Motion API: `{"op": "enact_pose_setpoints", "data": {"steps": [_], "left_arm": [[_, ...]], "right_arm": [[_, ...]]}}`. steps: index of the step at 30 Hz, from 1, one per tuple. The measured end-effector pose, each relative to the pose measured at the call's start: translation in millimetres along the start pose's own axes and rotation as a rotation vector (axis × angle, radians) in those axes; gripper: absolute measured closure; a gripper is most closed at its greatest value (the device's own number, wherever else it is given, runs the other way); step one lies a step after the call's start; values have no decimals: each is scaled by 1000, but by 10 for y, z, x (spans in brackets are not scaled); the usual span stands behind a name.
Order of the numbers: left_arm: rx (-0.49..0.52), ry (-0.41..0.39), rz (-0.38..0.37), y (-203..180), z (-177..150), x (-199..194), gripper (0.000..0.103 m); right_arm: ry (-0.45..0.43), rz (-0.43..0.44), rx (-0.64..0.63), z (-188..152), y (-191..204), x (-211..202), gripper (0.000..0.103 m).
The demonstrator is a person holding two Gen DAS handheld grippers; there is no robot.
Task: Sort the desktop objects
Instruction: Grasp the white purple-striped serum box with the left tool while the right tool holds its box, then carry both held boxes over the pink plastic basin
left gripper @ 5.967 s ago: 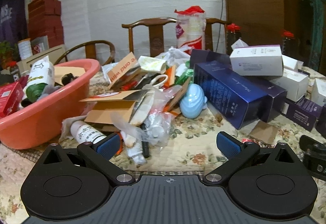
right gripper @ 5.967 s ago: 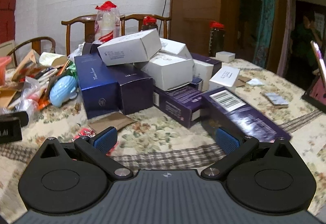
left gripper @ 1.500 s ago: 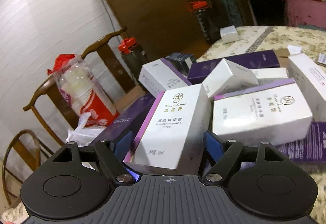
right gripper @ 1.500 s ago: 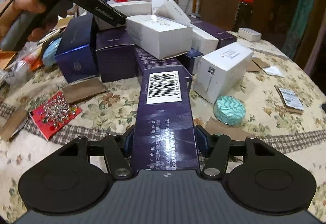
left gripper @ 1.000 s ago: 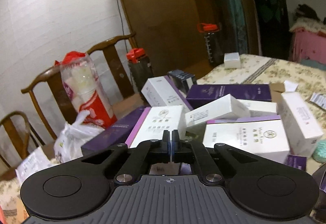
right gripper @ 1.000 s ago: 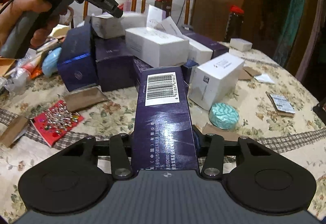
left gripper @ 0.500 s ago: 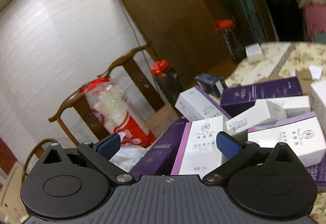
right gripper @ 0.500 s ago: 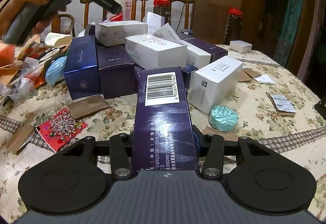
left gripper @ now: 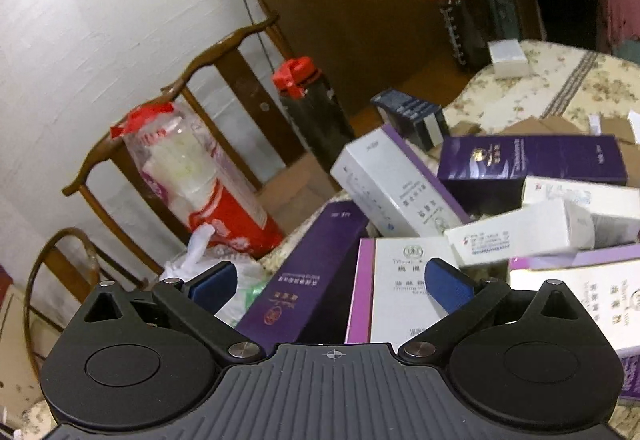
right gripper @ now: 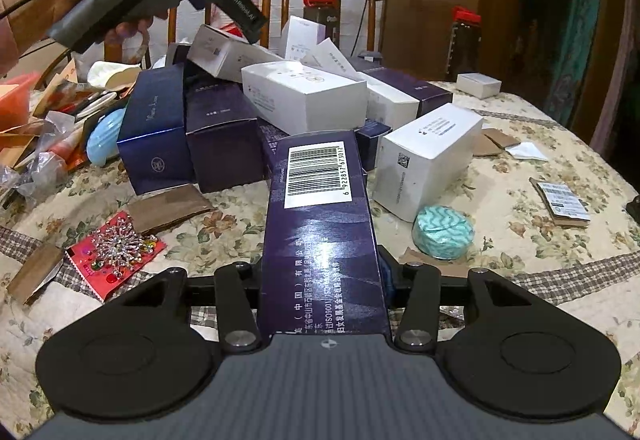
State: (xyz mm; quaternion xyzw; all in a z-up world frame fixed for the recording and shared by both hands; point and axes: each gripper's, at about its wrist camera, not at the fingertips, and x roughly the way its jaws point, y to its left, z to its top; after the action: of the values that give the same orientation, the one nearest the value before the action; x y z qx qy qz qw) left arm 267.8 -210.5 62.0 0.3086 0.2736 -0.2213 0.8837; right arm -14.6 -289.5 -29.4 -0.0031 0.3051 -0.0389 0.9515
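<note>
My right gripper [right gripper: 323, 272] is shut on a long dark purple box with a barcode label [right gripper: 320, 224] and holds it above the table. Beyond it lies a pile of white boxes [right gripper: 304, 97] and dark blue boxes [right gripper: 156, 135]. My left gripper [left gripper: 328, 284] is open and empty, tilted, above the pile; a white and purple box [left gripper: 396, 300] and a long purple box [left gripper: 308, 280] lie under it. In the right wrist view the left gripper [right gripper: 248, 27] is held by a hand over a white box [right gripper: 224, 51] at the pile's back.
A round teal tin [right gripper: 442, 232], a red sequinned card [right gripper: 114, 246] and brown cardboard scraps [right gripper: 168, 207] lie on the floral tablecloth [right gripper: 520, 224]. Clutter and a light blue object [right gripper: 104, 135] are at the left. Wooden chairs [left gripper: 224, 67], dark bottles with red caps [left gripper: 312, 111] and a bag of cups [left gripper: 200, 175] stand behind.
My left gripper let go of the white box, shut empty, then opened and rose above the pile, tilting. My right gripper keeps holding the barcode box, lifted slightly.
</note>
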Motion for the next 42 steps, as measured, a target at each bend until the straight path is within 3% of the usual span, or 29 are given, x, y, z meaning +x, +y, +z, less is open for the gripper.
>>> {"op": "enact_pose_setpoints", "data": {"steps": [3,4,7,11,14,19,23,24,25,26,32,39,42], "left_arm": [[3,-8,47,51,46,-56,0],[-15,8,30,94,66,-55,0],[-135,85,-138,246,93,2,0],[-267,217,-261,305,73,182,0],[-218,317,-268,201,31,312,0],[-131,372,-234,22,-57,447,0],[-170,312,-233,30,-105,511,4],[-173,293,-223,26,-121,500,10],[-161,291,-213,-8,-135,510,28],[-147,292,-191,-45,-165,519,31],[-213,162,-156,-56,-393,306,34],[-265,-106,-63,-161,-791,-256,33],[-293,-176,-49,-186,-964,-503,33]], "right_arm": [[1,7,4,12,-7,18,50],[0,8,4,16,-7,22,50],[-2,11,8,13,-11,31,50],[-6,16,16,4,-19,31,50],[-2,25,25,3,-35,32,50],[-5,34,27,5,-48,42,50],[-2,36,37,-3,-72,57,50],[0,33,36,-6,-70,64,50],[2,31,34,-11,-70,69,50],[6,33,34,-17,-69,76,50],[-2,43,36,-35,-54,63,50],[-42,43,13,-95,15,-69,51],[-77,43,1,-108,41,-158,51]]}}
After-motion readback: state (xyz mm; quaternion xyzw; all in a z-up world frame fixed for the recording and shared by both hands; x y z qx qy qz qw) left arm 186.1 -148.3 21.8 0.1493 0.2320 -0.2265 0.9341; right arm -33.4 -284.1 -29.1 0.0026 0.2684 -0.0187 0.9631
